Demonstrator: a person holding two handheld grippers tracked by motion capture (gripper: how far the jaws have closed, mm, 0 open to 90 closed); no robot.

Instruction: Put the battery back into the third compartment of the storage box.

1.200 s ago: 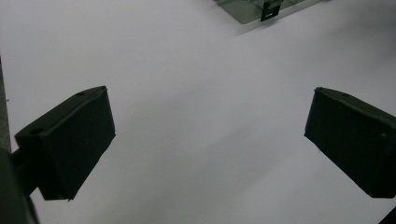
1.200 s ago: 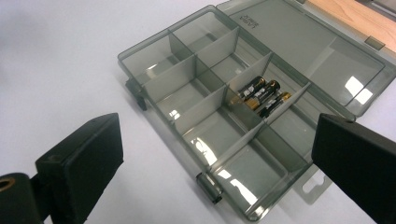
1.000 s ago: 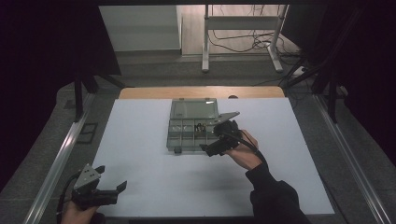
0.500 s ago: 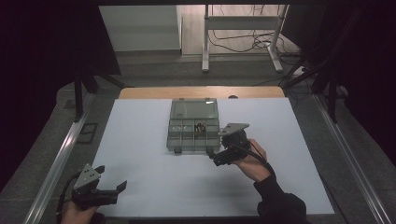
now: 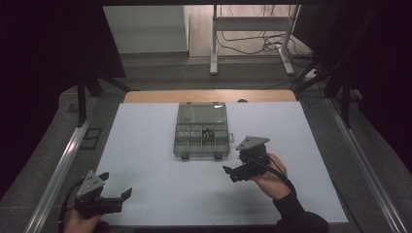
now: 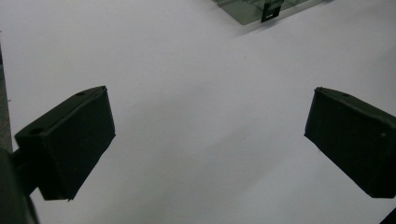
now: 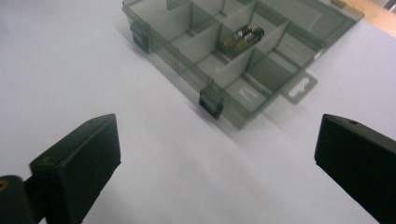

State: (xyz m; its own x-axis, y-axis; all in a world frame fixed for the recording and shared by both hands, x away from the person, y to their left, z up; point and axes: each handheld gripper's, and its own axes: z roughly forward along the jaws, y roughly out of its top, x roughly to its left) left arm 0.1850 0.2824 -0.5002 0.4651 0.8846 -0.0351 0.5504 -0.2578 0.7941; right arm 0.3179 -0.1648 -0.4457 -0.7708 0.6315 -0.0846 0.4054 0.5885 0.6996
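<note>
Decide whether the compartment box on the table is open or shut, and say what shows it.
Open. The compartment box has its lid folded back flat, dividers exposed, and small metal parts lying uncovered in one compartment.

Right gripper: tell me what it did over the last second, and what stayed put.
The right gripper drew back from the organiser box toward the person and now hovers over the white table, jaws open and empty. The box, the small metal parts in it and the left gripper stayed put.
</note>
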